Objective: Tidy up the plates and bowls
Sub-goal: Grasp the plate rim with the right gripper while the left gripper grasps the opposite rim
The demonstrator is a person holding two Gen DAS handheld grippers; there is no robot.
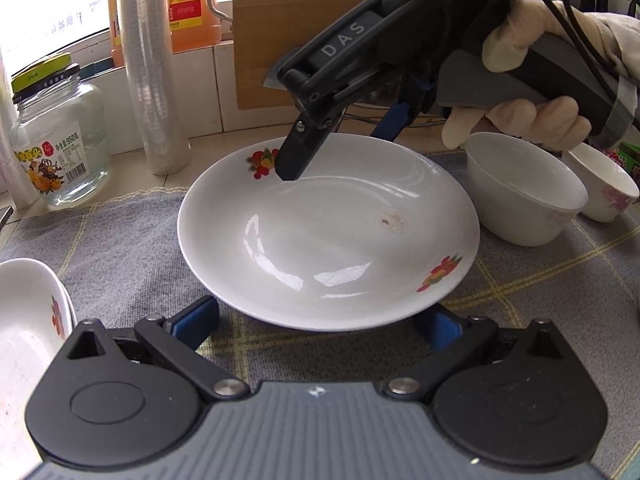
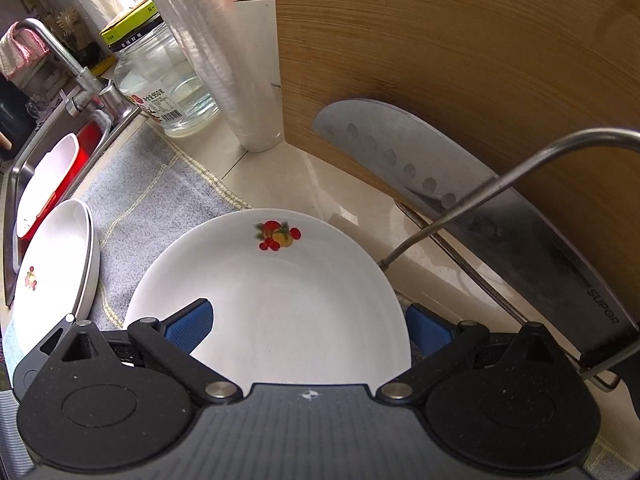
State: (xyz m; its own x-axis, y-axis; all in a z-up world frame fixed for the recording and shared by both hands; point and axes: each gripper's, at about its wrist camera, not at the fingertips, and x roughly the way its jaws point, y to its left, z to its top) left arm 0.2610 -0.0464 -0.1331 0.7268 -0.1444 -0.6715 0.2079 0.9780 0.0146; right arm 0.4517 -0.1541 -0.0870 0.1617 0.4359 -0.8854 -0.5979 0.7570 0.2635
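A white plate with fruit prints (image 1: 328, 232) sits tilted over the grey mat (image 1: 132, 256), its near edge raised. My right gripper (image 1: 340, 152) straddles its far rim, one finger (image 1: 292, 160) above and one blue pad below; in the right wrist view the plate (image 2: 272, 304) lies between the wide-apart blue pads (image 2: 188, 326). My left gripper (image 1: 320, 320) is open, its blue pads (image 1: 196, 316) under the plate's near rim, not touching it. Two white bowls (image 1: 524, 192) stand at the right. Stacked white plates (image 2: 56, 268) lie at the left.
A glass jar (image 1: 60, 136), a sleeve of plastic cups (image 1: 148, 64) and a wooden cutting board (image 2: 460, 60) stand at the back. A cleaver (image 2: 460, 200) leans in a wire rack (image 2: 480, 196). A sink with a faucet (image 2: 60, 52) is at the far left.
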